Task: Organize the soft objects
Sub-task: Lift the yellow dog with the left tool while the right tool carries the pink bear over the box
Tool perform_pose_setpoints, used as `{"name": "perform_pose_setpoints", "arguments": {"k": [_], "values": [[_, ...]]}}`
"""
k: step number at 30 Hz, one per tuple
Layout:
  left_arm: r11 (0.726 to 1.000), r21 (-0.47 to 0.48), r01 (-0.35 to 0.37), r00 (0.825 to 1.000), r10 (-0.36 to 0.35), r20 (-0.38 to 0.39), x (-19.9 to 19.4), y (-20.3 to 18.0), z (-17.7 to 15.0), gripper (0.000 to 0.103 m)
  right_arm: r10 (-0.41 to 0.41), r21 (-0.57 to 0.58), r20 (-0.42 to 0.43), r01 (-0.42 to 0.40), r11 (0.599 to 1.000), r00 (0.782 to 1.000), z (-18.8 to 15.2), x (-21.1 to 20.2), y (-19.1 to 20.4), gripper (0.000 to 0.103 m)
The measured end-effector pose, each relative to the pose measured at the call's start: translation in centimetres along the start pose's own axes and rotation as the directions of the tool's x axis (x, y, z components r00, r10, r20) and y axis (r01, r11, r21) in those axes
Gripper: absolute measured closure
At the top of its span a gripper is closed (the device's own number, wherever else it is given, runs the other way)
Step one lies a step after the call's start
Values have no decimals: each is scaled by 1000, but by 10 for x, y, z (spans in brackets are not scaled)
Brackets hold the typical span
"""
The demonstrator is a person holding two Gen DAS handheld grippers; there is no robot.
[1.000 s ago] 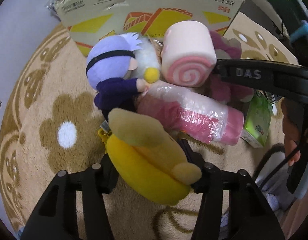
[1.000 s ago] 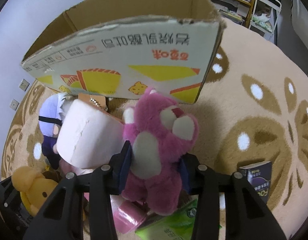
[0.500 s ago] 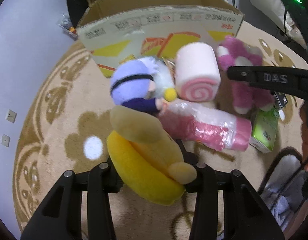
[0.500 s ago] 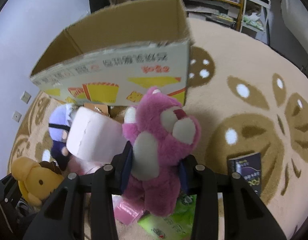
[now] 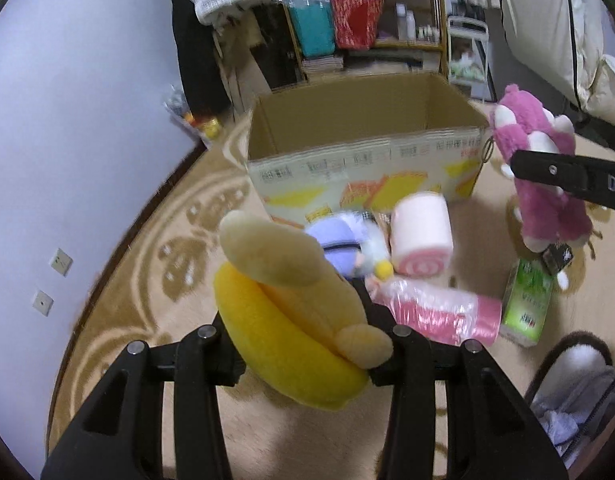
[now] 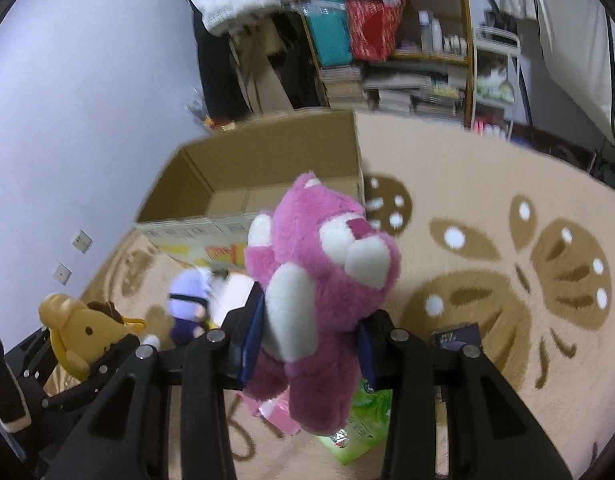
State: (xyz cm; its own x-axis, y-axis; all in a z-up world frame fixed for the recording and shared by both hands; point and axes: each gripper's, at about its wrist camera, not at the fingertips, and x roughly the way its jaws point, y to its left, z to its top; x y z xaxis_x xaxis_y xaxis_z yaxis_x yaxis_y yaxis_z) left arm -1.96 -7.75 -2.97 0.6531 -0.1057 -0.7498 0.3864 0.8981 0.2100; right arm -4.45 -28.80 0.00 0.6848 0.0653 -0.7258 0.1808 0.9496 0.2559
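My left gripper (image 5: 303,320) is shut on a yellow plush (image 5: 291,320) and holds it up above the rug. The same plush shows at the left in the right wrist view (image 6: 83,332). My right gripper (image 6: 307,332) is shut on a pink bear plush (image 6: 319,292), lifted off the floor; the bear shows at the right in the left wrist view (image 5: 543,176). An open cardboard box (image 5: 363,152) stands ahead, and its inside looks bare (image 6: 259,176). On the rug before it lie a purple-haired doll (image 5: 339,240), a pink swirl-roll plush (image 5: 421,232) and a plastic-wrapped pink roll (image 5: 439,312).
A green tissue pack (image 5: 527,304) lies at the right of the pile. A dark booklet (image 6: 457,338) lies on the patterned beige rug (image 6: 507,208). Cluttered shelves (image 6: 407,40) stand behind the box. A white wall (image 5: 67,120) is at the left.
Both grippers have risen well above the floor with their plushes. The box's open top and the shelves behind it have come into view. The toys on the rug look smaller.
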Motion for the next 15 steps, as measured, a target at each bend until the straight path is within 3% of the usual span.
{"name": "perform_pose_setpoints", "arguments": {"k": [7,15], "values": [[998,27,-49,991,45,127,-13,7,29,60,12,-9,109,-11,1000,994,13,-24,3,61],[997,-33,-70,982,74,172,0,30,66,60,5,13,181,-7,1000,984,42,-18,-6,61]]}}
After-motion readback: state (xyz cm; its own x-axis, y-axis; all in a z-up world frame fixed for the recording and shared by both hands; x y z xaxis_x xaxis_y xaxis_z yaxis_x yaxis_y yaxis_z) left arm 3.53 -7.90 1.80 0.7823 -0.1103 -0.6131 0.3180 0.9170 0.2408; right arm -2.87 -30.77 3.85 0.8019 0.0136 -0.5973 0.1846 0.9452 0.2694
